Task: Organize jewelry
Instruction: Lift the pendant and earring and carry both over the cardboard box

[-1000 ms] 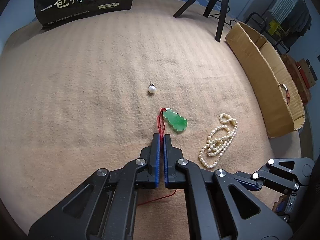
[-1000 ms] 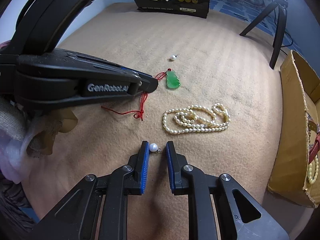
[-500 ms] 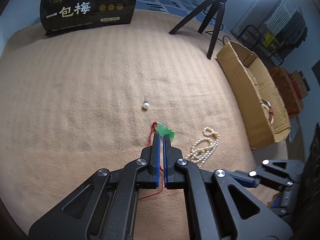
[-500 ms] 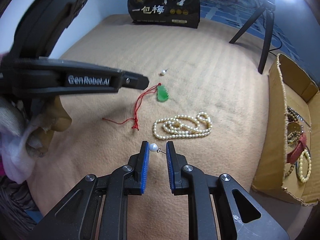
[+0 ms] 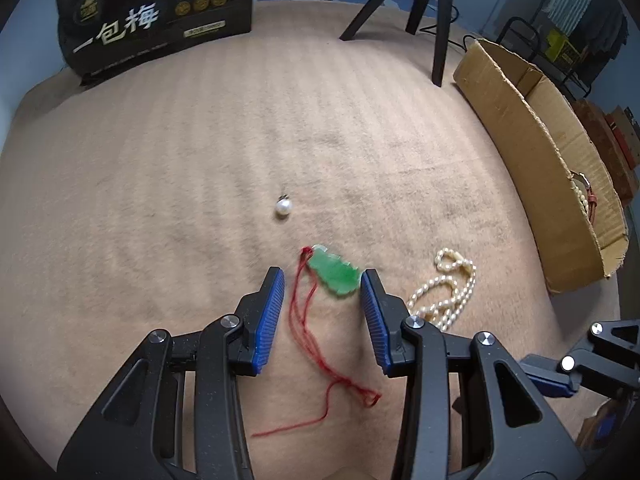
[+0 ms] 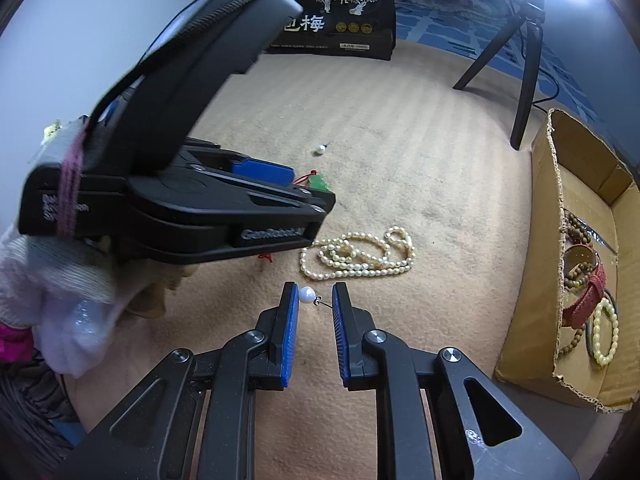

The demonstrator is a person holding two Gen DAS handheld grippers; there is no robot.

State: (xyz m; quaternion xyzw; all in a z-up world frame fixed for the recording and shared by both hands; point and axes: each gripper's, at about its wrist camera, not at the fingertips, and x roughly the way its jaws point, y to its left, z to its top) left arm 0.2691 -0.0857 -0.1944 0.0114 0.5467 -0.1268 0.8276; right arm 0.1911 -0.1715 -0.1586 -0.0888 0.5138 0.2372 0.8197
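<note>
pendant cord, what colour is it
Red. The cord trails from the green pendant between the open left gripper fingers, clearest in the left wrist view.

You are working over a tan ribbed carpet covering the floor. Lying on it are a green jade pendant with its red cord trailing toward you, a coiled pearl necklace just to its right, and a single pearl drop sitting farther out. A cardboard box is resting along the right edge, a black printed bag is standing at the far side, and tripod legs are standing beside it.
</note>
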